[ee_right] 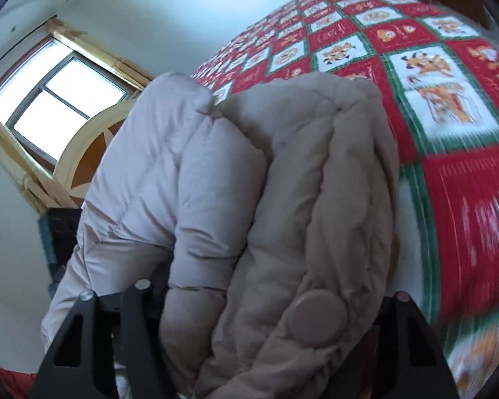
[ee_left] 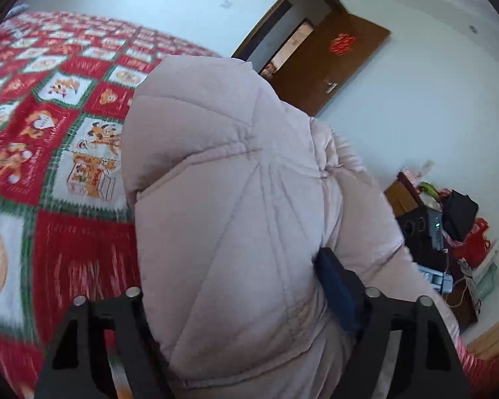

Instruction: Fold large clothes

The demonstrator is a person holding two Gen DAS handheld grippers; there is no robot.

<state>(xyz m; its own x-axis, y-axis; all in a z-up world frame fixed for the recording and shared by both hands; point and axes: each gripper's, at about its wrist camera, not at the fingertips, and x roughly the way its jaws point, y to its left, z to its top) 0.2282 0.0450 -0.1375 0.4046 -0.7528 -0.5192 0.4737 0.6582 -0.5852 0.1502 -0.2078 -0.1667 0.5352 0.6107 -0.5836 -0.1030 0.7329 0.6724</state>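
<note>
My left gripper point(ee_left: 249, 316) and right gripper point(ee_right: 266, 326) each clamp the coat point(ee_left: 236, 199); its 2 puffy bundles may slip onto the quilt point(ee_left: 50, 133).

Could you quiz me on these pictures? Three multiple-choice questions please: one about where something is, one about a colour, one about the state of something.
1. Where does the puffy coat lie?
A. on a patterned bedspread
B. on a chair
C. on the floor

2. What colour is the ornament on the brown door?
A. blue
B. red
C. white

3. How does the door stand?
A. shut
B. swung open
C. off its hinges

Answers: 1 A, the checked bedspread spreads out right behind and beside the coat. 2 B, a red ornament sits on the panel. 3 B, the doorway beside the panel is uncovered.
</note>
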